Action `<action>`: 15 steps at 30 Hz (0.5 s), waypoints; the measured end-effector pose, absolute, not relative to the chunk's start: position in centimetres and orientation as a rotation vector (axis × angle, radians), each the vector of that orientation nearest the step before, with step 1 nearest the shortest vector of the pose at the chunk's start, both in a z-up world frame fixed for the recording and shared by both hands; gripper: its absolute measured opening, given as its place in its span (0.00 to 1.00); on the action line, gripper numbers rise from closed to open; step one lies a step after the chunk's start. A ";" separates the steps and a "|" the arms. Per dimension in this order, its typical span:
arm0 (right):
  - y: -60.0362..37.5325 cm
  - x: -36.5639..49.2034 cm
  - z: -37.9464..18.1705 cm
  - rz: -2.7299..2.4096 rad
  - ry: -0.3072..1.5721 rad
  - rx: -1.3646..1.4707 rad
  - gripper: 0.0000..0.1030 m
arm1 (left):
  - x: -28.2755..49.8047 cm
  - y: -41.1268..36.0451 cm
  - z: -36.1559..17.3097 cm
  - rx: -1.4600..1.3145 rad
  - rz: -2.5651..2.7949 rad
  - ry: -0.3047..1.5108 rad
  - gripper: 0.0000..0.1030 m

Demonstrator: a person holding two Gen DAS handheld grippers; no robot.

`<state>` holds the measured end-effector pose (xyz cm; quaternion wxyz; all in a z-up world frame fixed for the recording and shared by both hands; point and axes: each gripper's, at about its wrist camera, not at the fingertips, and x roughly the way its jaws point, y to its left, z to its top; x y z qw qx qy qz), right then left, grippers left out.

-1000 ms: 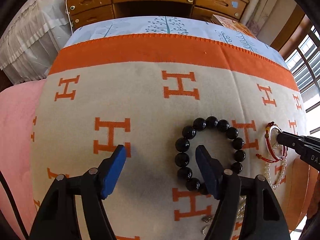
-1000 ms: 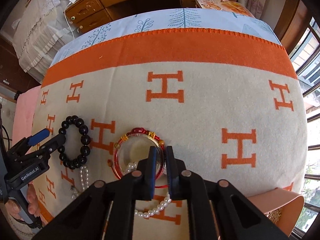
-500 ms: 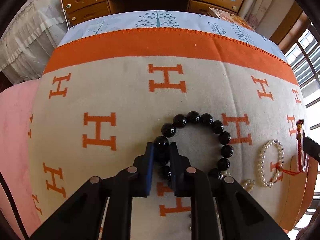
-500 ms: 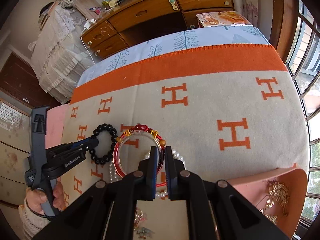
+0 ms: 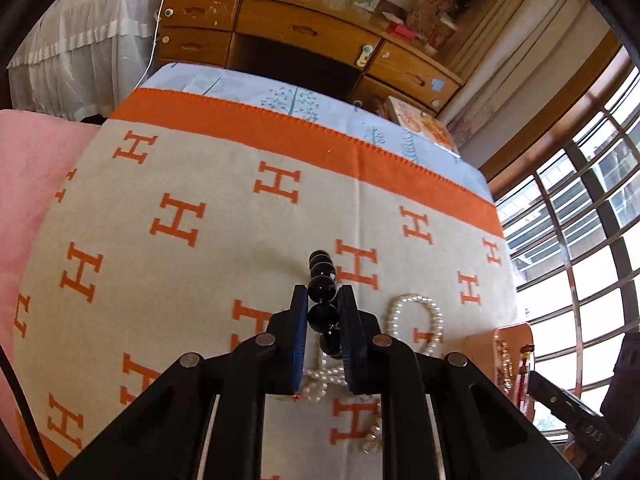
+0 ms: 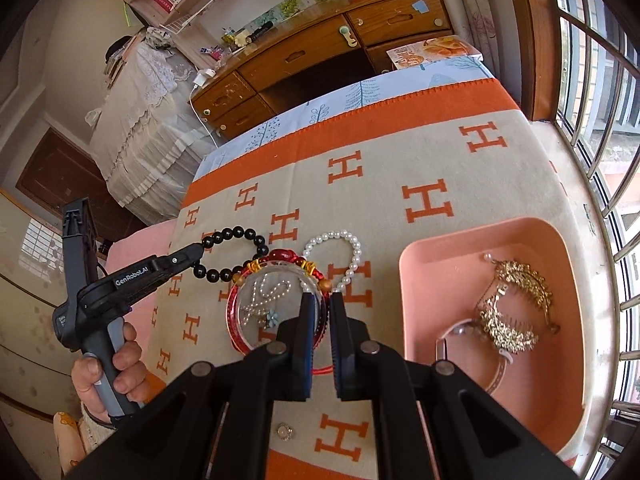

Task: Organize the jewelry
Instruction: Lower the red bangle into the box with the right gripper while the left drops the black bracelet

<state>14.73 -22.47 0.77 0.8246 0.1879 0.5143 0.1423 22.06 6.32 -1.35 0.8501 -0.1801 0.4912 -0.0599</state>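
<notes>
My left gripper [image 5: 323, 312] is shut on a black bead bracelet [image 5: 322, 279] and holds it lifted above the blanket; the bracelet also shows in the right wrist view [image 6: 234, 236], hanging from the left gripper [image 6: 199, 250]. My right gripper [image 6: 321, 312] is shut on a red bangle with red cord and gold knots [image 6: 244, 336], held in the air left of the pink tray [image 6: 428, 280]. A white pearl bracelet [image 6: 348, 248] lies on the blanket; it also shows in the left wrist view [image 5: 416, 304].
The tray holds gold hair ornaments [image 6: 512, 312]. A pearl strand and small flower charm [image 6: 264, 300] lie under the bangle. A small ring [image 6: 285, 432] lies near the front edge. A wooden desk [image 6: 320, 48] stands behind the bed; windows are at right.
Both grippers have risen with their bracelets: the black bead bracelet has left the blanket in the left gripper, and the right gripper has carried the red bangle up, closer to the pink tray.
</notes>
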 end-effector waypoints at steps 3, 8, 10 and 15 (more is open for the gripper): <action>-23.1 13.1 1.3 0.303 1.064 0.424 0.07 | 20.2 4.9 1.6 -0.376 -0.175 0.984 0.12; -24.6 10.7 2.4 0.300 1.019 0.481 0.07 | 17.8 2.3 5.3 -0.348 -0.264 0.927 0.12; -25.4 9.5 2.9 0.287 0.991 0.497 0.07 | 16.8 1.1 6.2 -0.338 -0.307 0.919 0.12; -27.8 7.0 4.4 0.262 0.915 0.556 0.07 | 14.5 -2.8 7.5 -0.300 -0.411 0.924 0.12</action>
